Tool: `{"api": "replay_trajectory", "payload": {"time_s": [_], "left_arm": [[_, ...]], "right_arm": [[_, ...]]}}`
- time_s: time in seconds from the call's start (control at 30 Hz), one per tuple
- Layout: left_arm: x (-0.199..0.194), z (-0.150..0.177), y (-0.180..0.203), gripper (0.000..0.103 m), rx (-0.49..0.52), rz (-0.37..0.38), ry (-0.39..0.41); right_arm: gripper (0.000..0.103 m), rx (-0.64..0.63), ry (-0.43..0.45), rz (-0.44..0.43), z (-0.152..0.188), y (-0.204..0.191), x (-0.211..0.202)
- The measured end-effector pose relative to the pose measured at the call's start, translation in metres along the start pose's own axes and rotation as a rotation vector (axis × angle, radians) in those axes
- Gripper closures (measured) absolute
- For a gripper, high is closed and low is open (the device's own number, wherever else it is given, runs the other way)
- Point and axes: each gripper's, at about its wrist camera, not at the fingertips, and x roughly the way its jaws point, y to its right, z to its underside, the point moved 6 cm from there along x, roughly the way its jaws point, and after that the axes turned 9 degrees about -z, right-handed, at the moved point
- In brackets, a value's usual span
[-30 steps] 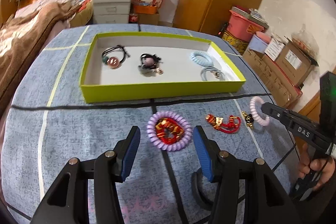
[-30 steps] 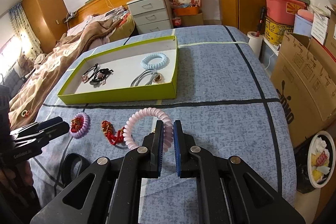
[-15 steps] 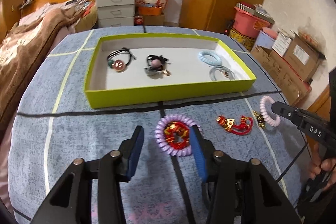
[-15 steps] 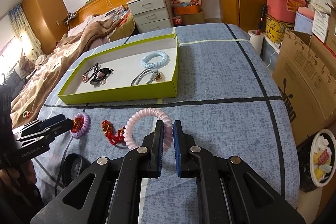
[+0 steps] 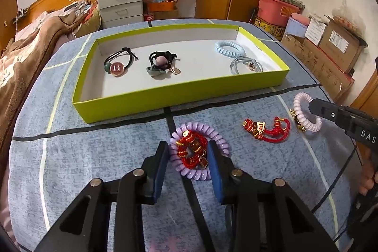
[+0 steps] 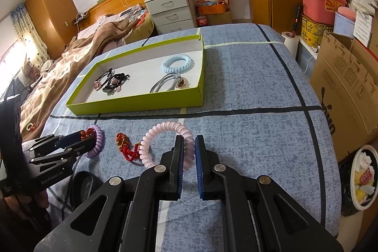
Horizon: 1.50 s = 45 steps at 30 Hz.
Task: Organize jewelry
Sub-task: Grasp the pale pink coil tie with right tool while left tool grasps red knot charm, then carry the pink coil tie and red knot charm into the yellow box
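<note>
A lime-green tray [image 5: 165,100] [image 6: 141,104] on the blue bed cover holds two black hair ties, a light-blue coil tie [image 5: 229,47] and a grey tie. My left gripper [image 5: 189,157] is open, its pads either side of a purple coil tie [image 5: 216,136] [image 6: 98,141] with a red bead bracelet [image 5: 192,150] lying inside it. My right gripper [image 6: 188,152] is shut on a pink coil tie [image 6: 165,131] [image 5: 304,122], low over the cover. A red cord bracelet [image 5: 264,130] [image 6: 125,145] lies between the two coil ties.
A brown blanket [image 6: 78,63] lies on the left of the bed. Cardboard boxes [image 6: 349,86] and a bin stand off the right edge. A black strap [image 6: 82,185] lies near the front. A drawer unit [image 6: 172,11] stands behind.
My left gripper has moved forward and lower, its jaws narrowing around the purple coil tie and red bracelet. My right gripper holds the pink coil tie with little movement.
</note>
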Motion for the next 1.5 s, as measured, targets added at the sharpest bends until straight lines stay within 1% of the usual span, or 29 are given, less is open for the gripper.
{"api": "replay_trajectory", "payload": {"time_s": [0.1, 0.13, 0.2, 0.23, 0.6, 0.77, 0.9, 1.0, 1.07, 1.13, 1.2, 1.23, 1.3, 1.33, 1.4, 1.47, 1.5], "left_arm": [[0.000, 0.000, 0.001, 0.072, 0.006, -0.004, -0.002], [0.000, 0.000, 0.001, 0.077, 0.005, -0.005, -0.001], [-0.001, 0.000, -0.001, 0.080, -0.005, -0.006, -0.001], [-0.001, 0.000, -0.001, 0.084, -0.006, -0.002, -0.001], [-0.006, 0.002, -0.014, 0.084, -0.071, 0.012, 0.010], [-0.005, 0.005, -0.018, 0.084, -0.076, 0.009, -0.008], [-0.007, 0.005, -0.017, 0.084, -0.066, 0.012, -0.002], [-0.007, 0.004, -0.019, 0.082, -0.058, -0.031, 0.009], [-0.010, 0.002, -0.016, 0.072, -0.039, -0.038, 0.026], [-0.008, -0.001, -0.014, 0.068, -0.036, -0.030, 0.021], [-0.005, -0.003, -0.016, 0.064, -0.024, -0.085, 0.025], [-0.003, -0.004, -0.015, 0.063, -0.020, -0.093, 0.022], [-0.001, -0.005, -0.015, 0.063, -0.033, -0.060, 0.016], [0.000, -0.006, -0.015, 0.064, -0.041, -0.061, 0.015], [0.000, -0.008, -0.016, 0.078, -0.041, -0.080, 0.024], [-0.002, -0.010, -0.017, 0.085, -0.045, -0.081, 0.034], [-0.002, -0.009, -0.017, 0.085, -0.041, -0.080, 0.033]], "right_arm": [[0.093, -0.001, 0.001, 0.000, 0.000, 0.000, 0.000], [0.093, -0.001, 0.002, 0.001, 0.000, 0.000, 0.000], [0.093, 0.000, 0.002, 0.001, 0.000, 0.000, 0.000], [0.093, 0.000, 0.001, 0.002, 0.000, 0.000, 0.001], [0.093, 0.007, 0.000, 0.002, 0.003, -0.001, 0.002], [0.093, 0.009, 0.000, -0.001, 0.005, -0.001, 0.001], [0.093, 0.011, -0.001, -0.002, 0.006, 0.000, 0.000], [0.093, 0.010, -0.001, -0.006, 0.006, -0.001, 0.000], [0.093, 0.009, -0.002, -0.007, 0.006, -0.001, 0.000], [0.093, 0.010, -0.002, -0.005, 0.007, -0.001, 0.000], [0.093, 0.010, -0.002, -0.007, 0.006, -0.001, 0.000], [0.093, 0.012, -0.003, -0.007, 0.007, -0.001, 0.000], [0.093, 0.012, -0.002, -0.008, 0.006, -0.001, -0.001], [0.093, 0.012, -0.003, -0.008, 0.006, -0.001, 0.000], [0.093, 0.011, -0.009, -0.007, 0.007, -0.002, 0.000], [0.093, 0.011, -0.010, -0.010, 0.007, -0.003, -0.001], [0.093, 0.010, -0.009, -0.010, 0.007, -0.003, -0.001]]}}
